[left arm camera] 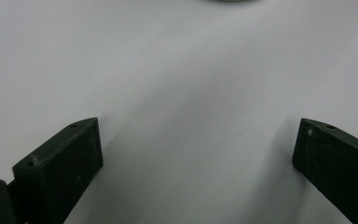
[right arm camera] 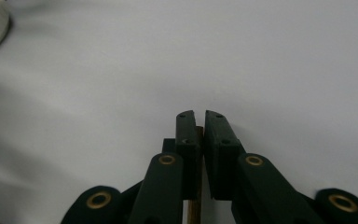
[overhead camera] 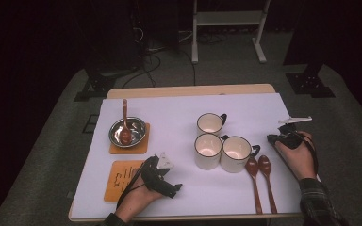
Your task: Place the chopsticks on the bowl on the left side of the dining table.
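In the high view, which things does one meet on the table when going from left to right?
Steel bowl with a spoon in it → left gripper → front-left cup → front-right cup → two wooden spoons → right gripper.

Looks like a lab or recording studio, not a home. My table (overhead camera: 188, 90) is a small wooden one under a plain white sheet (overhead camera: 179, 188), standing on grey carpet (overhead camera: 56, 155) in a dark room. Black curtains (overhead camera: 33, 37) close off the back and sides. Loose cables (overhead camera: 146, 61) trail across the floor beyond the table. Black stand feet (overhead camera: 311, 84) sit bolted at the corners, and a white metal frame (overhead camera: 228, 28) stands behind. The crockery is laid out neatly like test props: three white mugs (overhead camera: 219, 143), a steel bowl (overhead camera: 127, 132), two wooden coasters (overhead camera: 125, 181).
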